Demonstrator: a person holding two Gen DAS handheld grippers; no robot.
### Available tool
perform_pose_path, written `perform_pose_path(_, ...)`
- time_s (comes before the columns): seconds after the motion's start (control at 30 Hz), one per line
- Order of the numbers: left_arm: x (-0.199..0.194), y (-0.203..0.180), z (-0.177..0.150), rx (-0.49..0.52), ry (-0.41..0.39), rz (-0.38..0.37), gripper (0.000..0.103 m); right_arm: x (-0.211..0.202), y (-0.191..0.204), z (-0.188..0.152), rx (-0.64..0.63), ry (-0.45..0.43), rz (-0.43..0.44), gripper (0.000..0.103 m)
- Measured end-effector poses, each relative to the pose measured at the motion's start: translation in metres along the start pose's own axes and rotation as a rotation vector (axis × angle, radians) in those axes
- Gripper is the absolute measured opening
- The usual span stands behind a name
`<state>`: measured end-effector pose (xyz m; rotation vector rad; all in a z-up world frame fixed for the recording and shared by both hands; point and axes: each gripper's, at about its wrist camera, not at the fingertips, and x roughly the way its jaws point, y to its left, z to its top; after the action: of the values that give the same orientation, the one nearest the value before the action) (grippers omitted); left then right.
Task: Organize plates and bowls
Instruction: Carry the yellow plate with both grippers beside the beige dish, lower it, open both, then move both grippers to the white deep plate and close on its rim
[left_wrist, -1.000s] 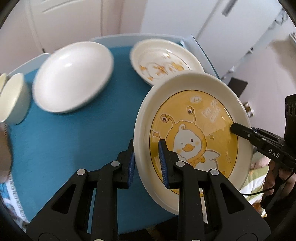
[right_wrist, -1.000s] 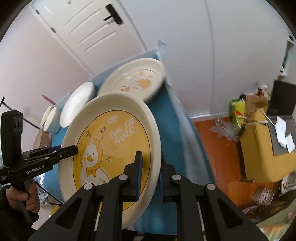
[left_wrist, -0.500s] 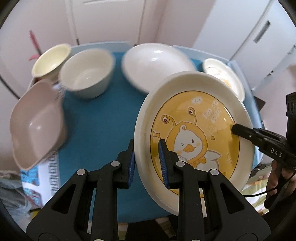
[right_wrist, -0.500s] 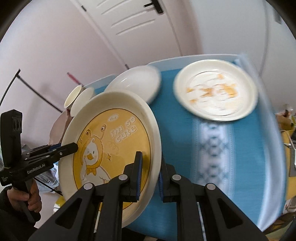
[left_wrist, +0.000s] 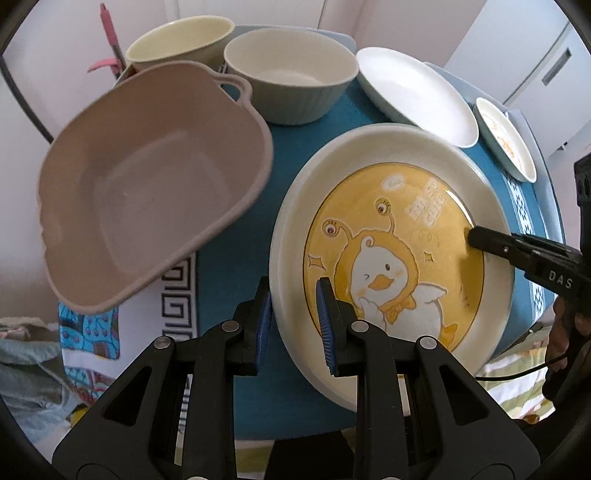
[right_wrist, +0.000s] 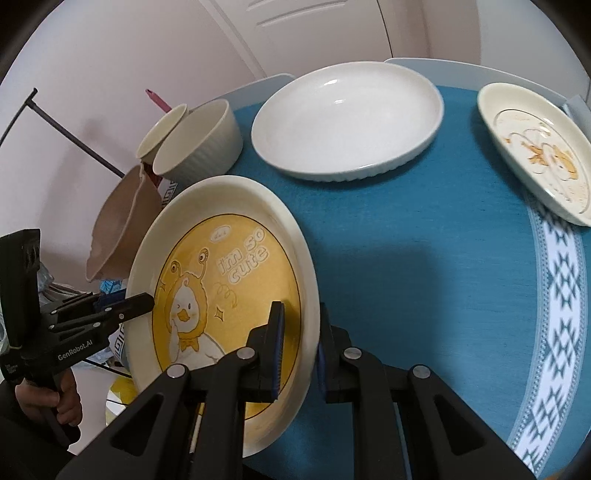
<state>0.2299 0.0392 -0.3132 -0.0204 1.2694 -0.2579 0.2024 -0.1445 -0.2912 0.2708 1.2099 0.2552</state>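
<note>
Both grippers, left (left_wrist: 293, 314) & right (right_wrist: 299, 350), are clamped on the duck plate (left_wrist: 391, 258) rim: keep it level, lower w/ equal grip onto bare tablecloth (right_wrist: 424, 277) near the table's front edge.

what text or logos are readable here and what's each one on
"I'm so cute": on the yellow duck cartoon plate held in both tongs.
"GenRobot.AI": on the black left tongs body.
"DAS": on the black right tongs body.
Small bubble above the plate's slogan: too small to read.
</note>
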Motion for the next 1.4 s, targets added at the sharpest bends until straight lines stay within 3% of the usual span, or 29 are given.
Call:
perform_pose_path(0.3,-0.003,0.001,0.000,0.029,-0.036,-0.003,0.021,0.012,0.002,0.000,-0.015,0.012,-0.005,0.014)
perform_pose_path(0.63,0.000,0.001,0.000,0.029,-0.009,0.001,0.022,0.012,0.008,-0.001,-0.034,0.008,-0.046,0.014)
perform_pose_path(0.77,0.005,-0.006,0.000,0.034,0.003,-0.002,0.033,0.013,0.010,0.000,-0.036,0.000,-0.052,0.014)
perform_pose_path(0.87,0.001,-0.011,-0.002,0.046,-0.017,0.018,0.073,0.009,0.010,-0.002,-0.043,-0.017,-0.062,0.014)
perform_pose_path(1.0,-0.003,-0.016,-0.004,0.061,-0.031,0.033,0.077,0.005,0.010,-0.005,-0.047,-0.043,-0.061,0.018)
perform_pose_path(1.13,-0.009,-0.021,-0.008,0.054,-0.037,0.033,0.077,-0.006,0.010,-0.010,-0.051,-0.054,-0.052,0.041)
perform_pose_path(1.4,-0.059,-0.040,-0.005,0.030,-0.138,0.089,0.078,-0.052,0.022,-0.004,-0.127,-0.124,-0.035,0.041)
